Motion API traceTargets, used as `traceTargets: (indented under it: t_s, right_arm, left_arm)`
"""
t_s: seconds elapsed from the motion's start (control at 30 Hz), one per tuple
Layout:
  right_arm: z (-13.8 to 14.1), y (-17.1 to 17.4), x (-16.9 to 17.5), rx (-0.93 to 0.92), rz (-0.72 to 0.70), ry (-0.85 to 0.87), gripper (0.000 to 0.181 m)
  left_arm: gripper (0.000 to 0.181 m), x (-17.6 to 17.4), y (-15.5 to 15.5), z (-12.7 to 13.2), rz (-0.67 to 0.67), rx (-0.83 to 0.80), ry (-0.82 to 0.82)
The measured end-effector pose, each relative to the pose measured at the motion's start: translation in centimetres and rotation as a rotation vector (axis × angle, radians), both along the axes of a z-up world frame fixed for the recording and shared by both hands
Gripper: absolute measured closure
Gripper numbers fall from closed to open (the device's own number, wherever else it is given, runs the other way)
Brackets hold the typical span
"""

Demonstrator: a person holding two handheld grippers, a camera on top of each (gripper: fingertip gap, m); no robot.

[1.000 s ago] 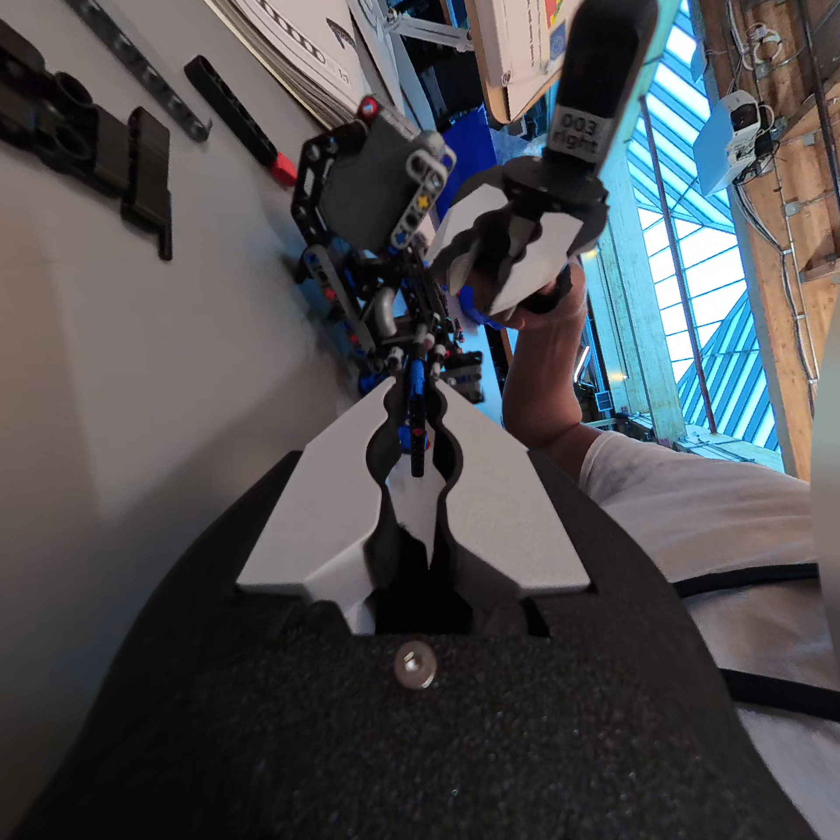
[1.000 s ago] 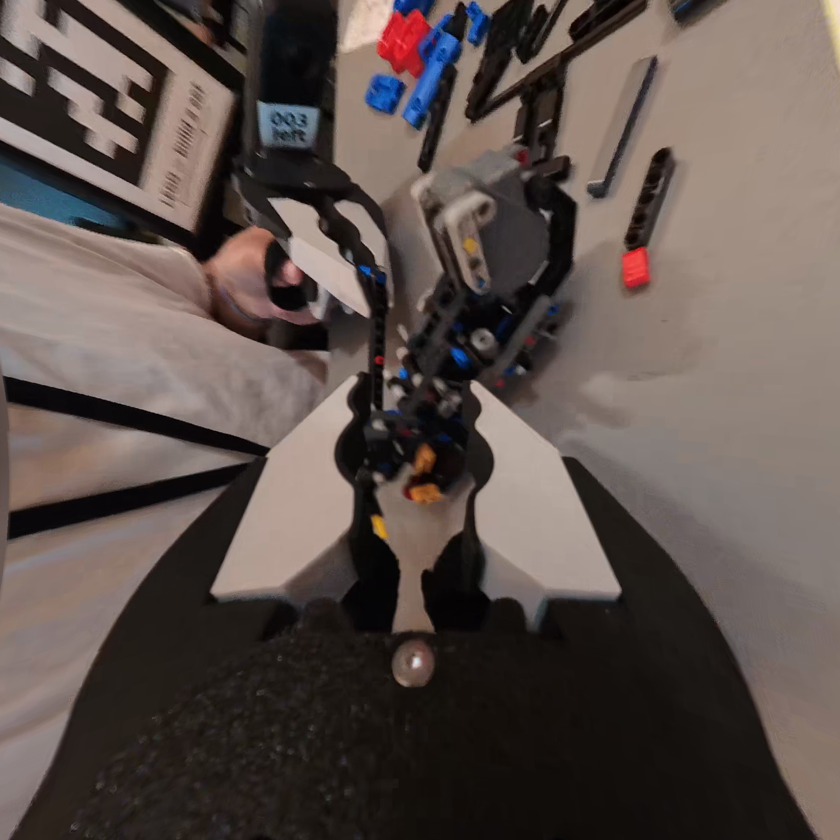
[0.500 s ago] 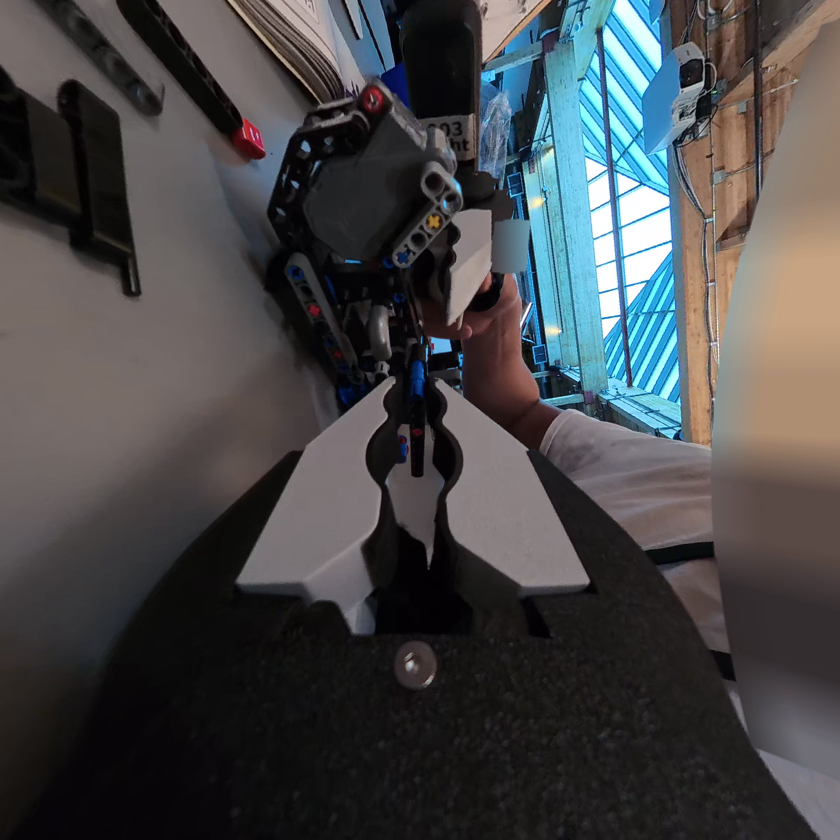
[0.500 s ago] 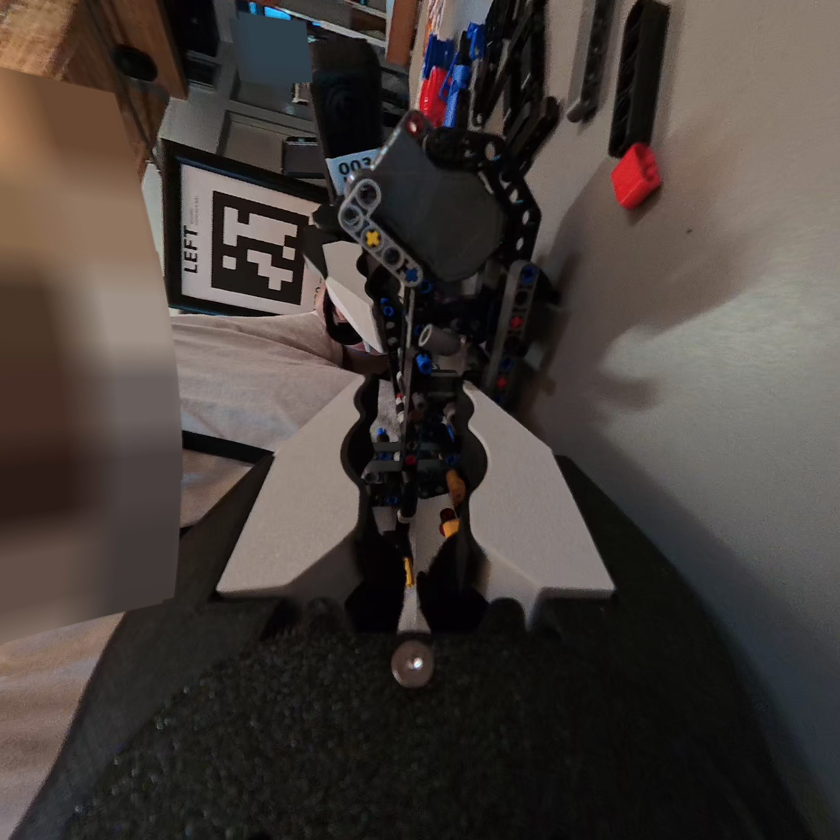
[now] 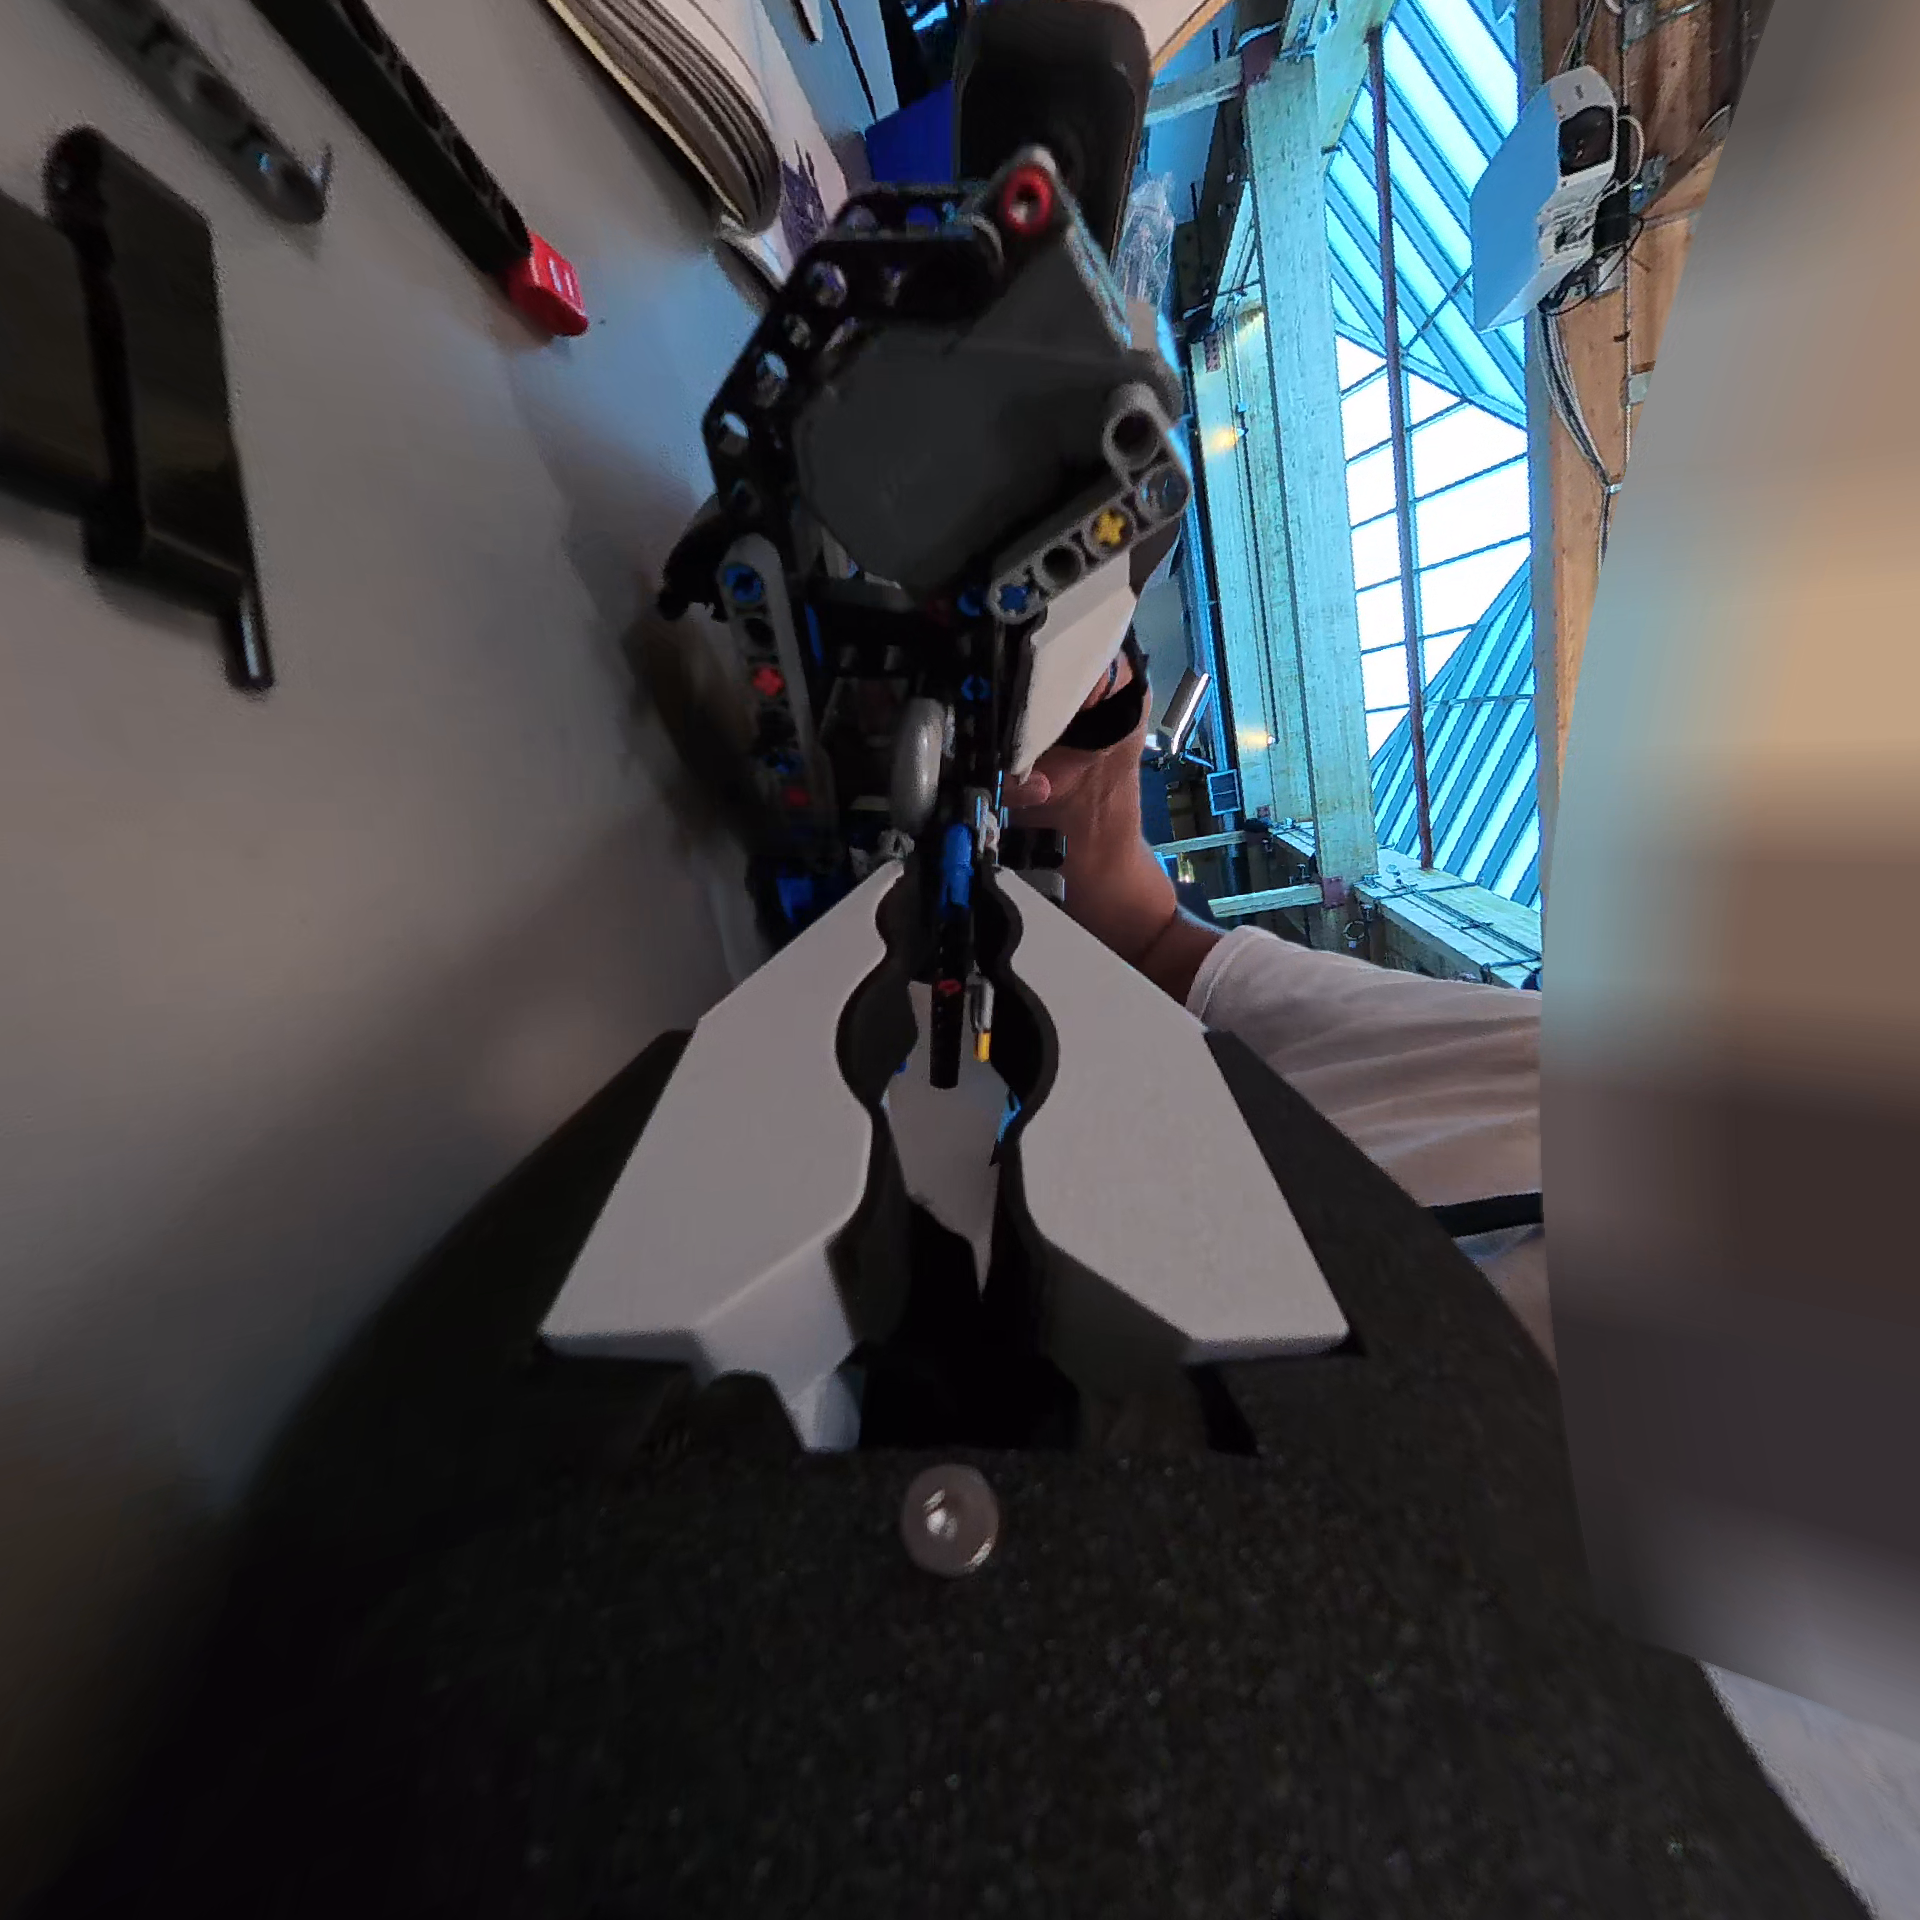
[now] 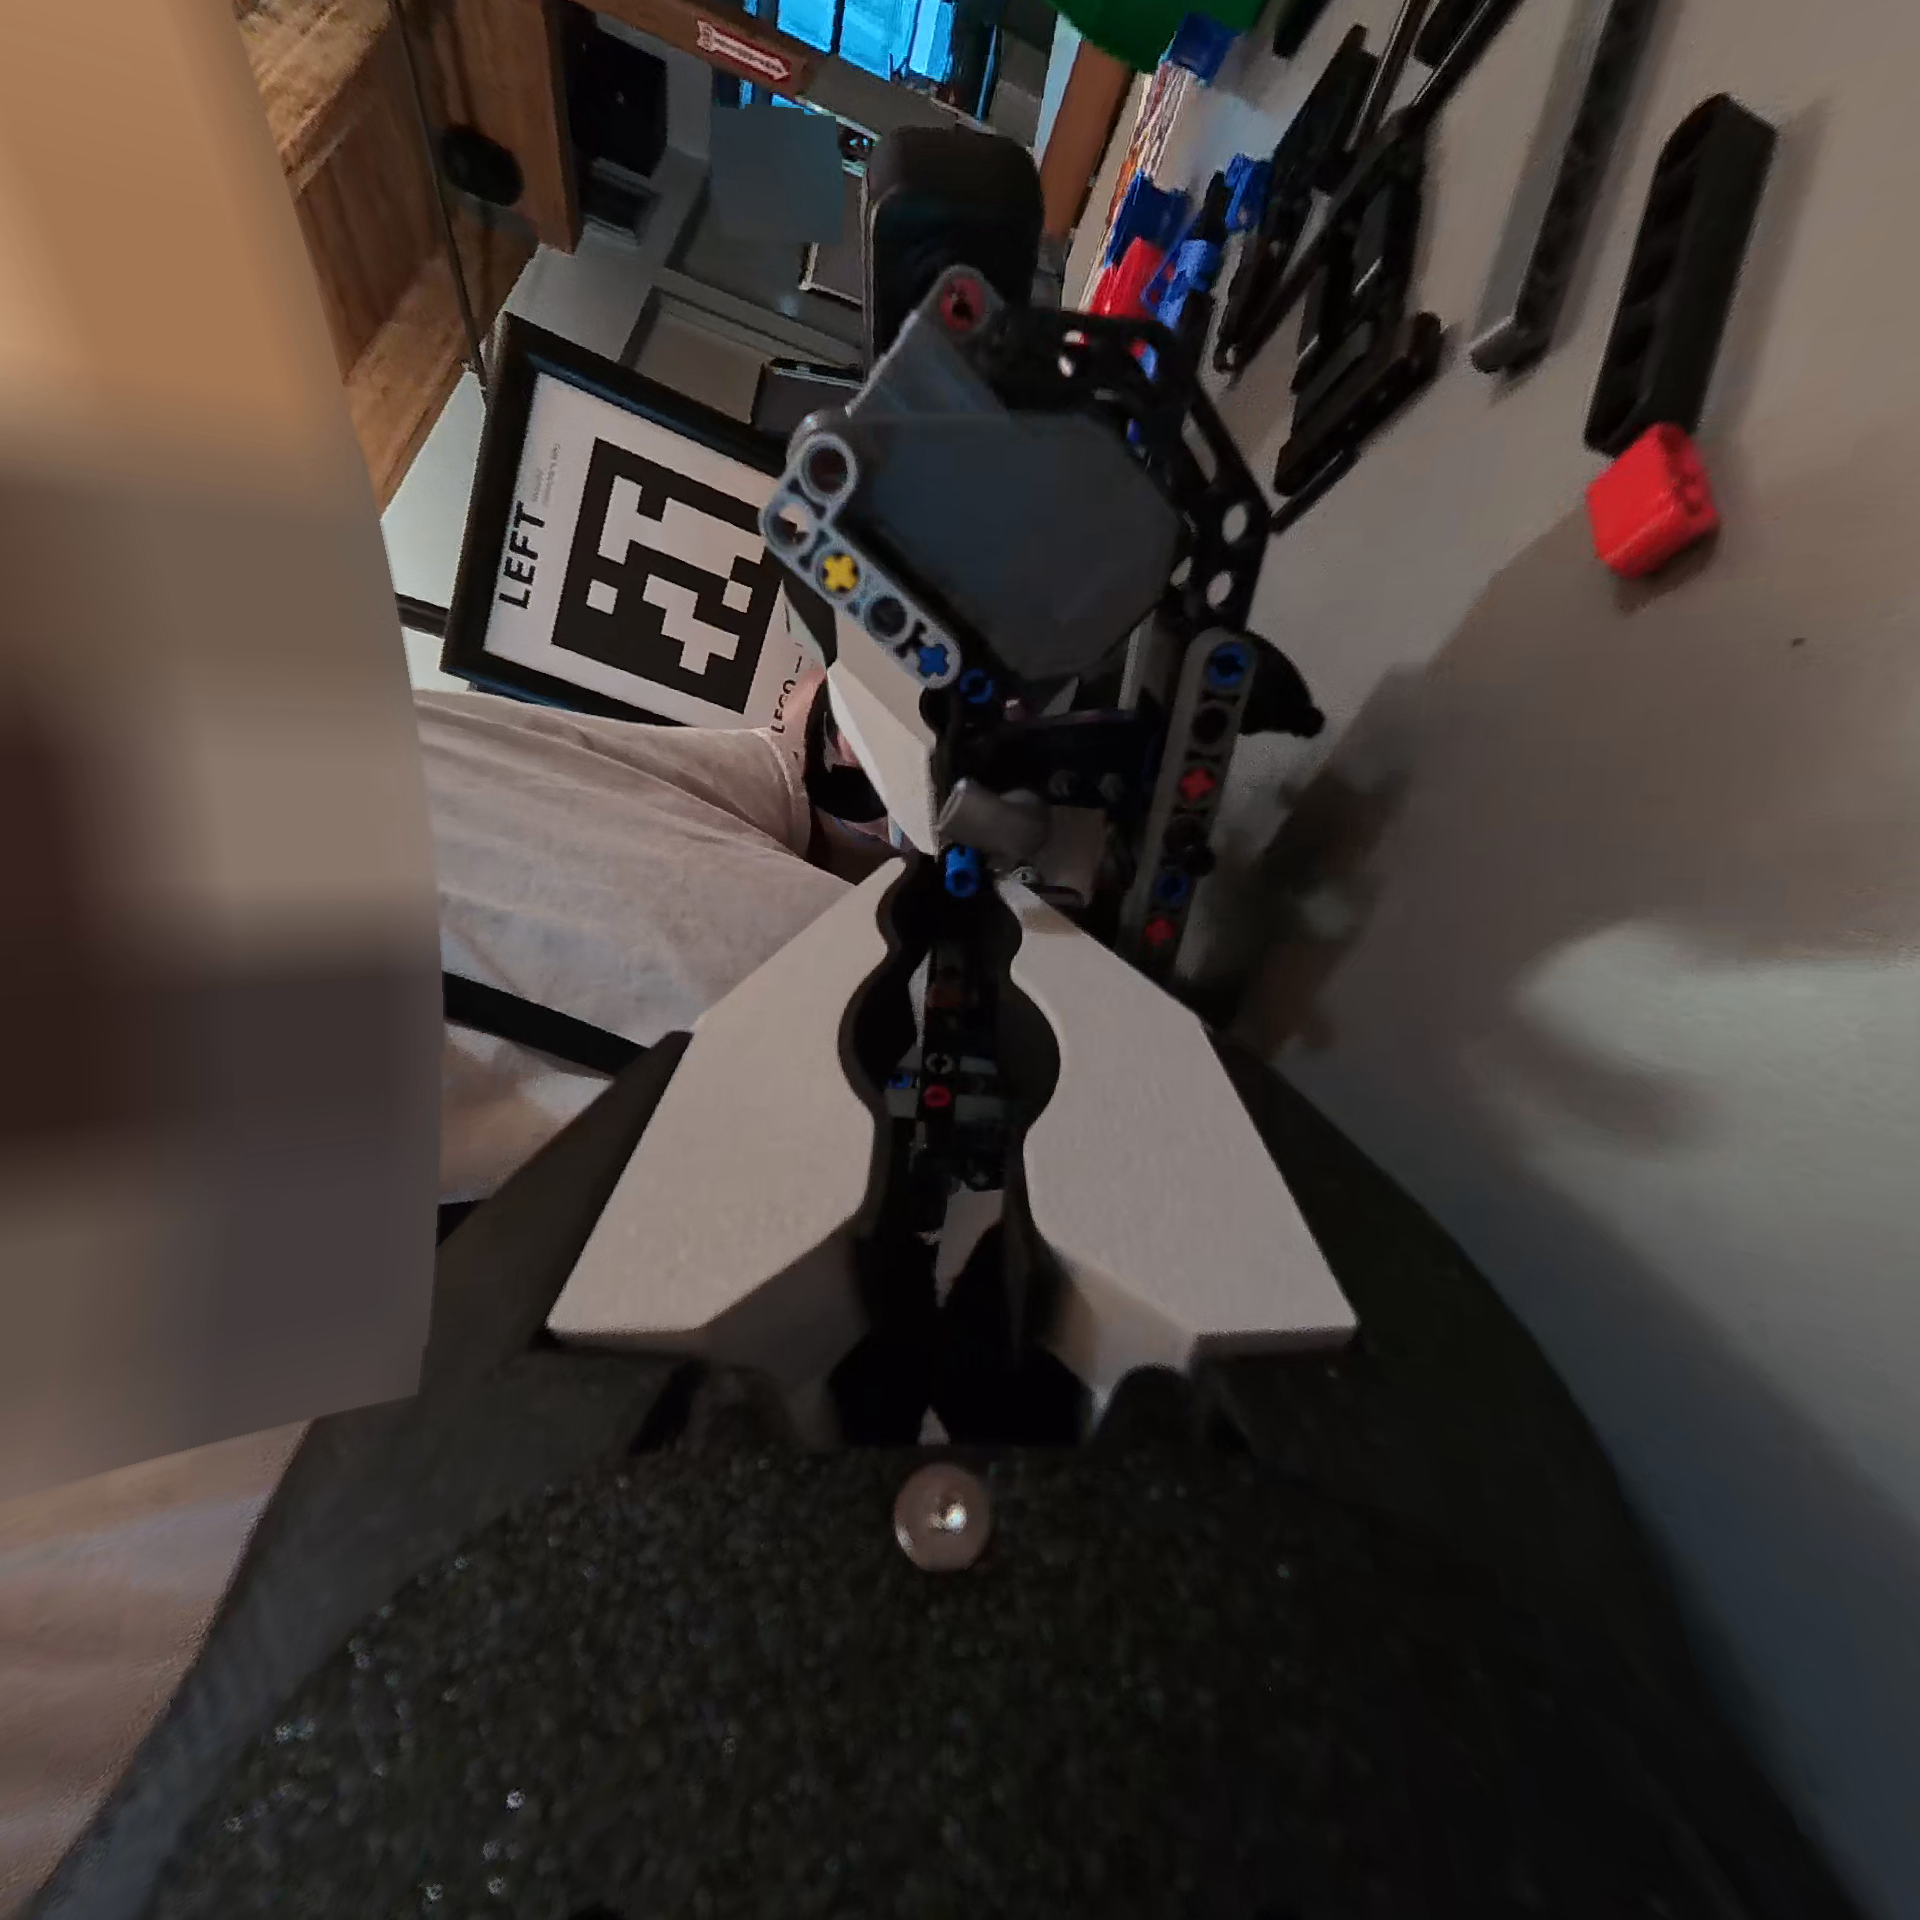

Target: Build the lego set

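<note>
The half-built lego model [image 5: 935,468], black beams around a dark grey block with blue, red and yellow pins, is held on edge against the grey table. My left gripper [image 5: 948,894] is shut on a thin black beam at one end of the model. My right gripper [image 6: 951,883] is shut on the opposite end of the model [image 6: 997,520]. Each gripper faces the other, with the model between them. A white finger of the right gripper [image 5: 1070,665] shows behind the model in the left wrist view, and a finger of the left gripper [image 6: 883,727] shows in the right wrist view.
Loose black beams [image 5: 145,395] and a red brick [image 5: 548,296] lie on the table [image 5: 364,831] beside the model. The right wrist view shows the red brick [image 6: 1652,499], black beams [image 6: 1673,281], blue and red pieces [image 6: 1153,249] and a framed marker card [image 6: 634,561]. A person's sleeve [image 5: 1371,1039] is near. Only a small space, under 4 cm, lies between the two pairs of fingers. Between my right fingertips and the red brick [image 5: 548,296] there is roughly 10 cm. My right wrist view [image 6: 1604,511] looks at it from another angle.
Both grippers have rolled with the model, turning it up on edge. The model has come closer and stands more in line between the two grippers. Both stay shut on it.
</note>
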State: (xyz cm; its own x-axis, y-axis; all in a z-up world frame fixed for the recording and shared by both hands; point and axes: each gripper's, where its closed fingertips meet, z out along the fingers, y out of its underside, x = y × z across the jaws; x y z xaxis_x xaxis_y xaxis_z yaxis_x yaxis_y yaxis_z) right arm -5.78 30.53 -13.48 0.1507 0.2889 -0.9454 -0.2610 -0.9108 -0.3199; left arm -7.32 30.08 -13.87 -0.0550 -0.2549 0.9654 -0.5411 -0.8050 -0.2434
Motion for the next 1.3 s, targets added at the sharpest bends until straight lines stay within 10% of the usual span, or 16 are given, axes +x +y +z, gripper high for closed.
traceTargets:
  t_s: [1.3]
  right_arm:
    - [1.0, -2.1, -1.1, 0.120, 0.083, -0.200, 0.175]
  left_arm:
    - [0.176, -0.5, -1.9, 1.5, -0.186, 0.020, -0.107]
